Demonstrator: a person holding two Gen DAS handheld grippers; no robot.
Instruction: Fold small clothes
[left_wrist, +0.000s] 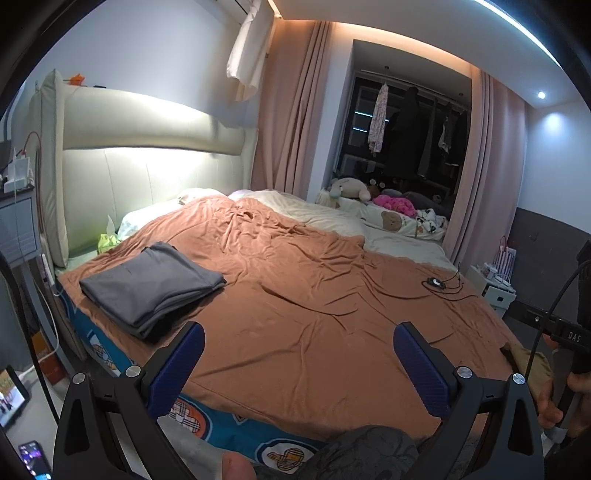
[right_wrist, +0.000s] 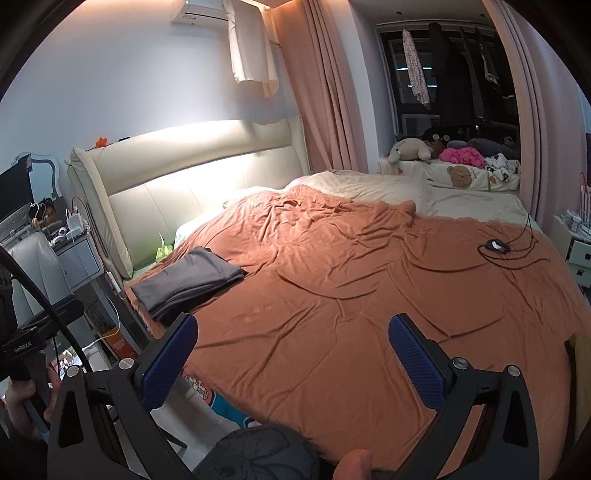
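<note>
A stack of folded grey clothes (left_wrist: 151, 286) lies on the orange bedspread (left_wrist: 303, 295) near the bed's left edge; it also shows in the right wrist view (right_wrist: 188, 280). My left gripper (left_wrist: 299, 354) is open and empty, held above the bed's near edge, to the right of the stack. My right gripper (right_wrist: 293, 350) is open and empty, also above the near edge. A tan garment (left_wrist: 532, 363) lies at the bed's right corner beside the other handle.
A black cable with a small device (left_wrist: 441, 284) lies on the spread at the right. A cream headboard (left_wrist: 147, 147), a bedside unit (right_wrist: 77, 254) and pink curtains (left_wrist: 291, 110) surround the bed. Plush toys (right_wrist: 410, 149) sit at the far side.
</note>
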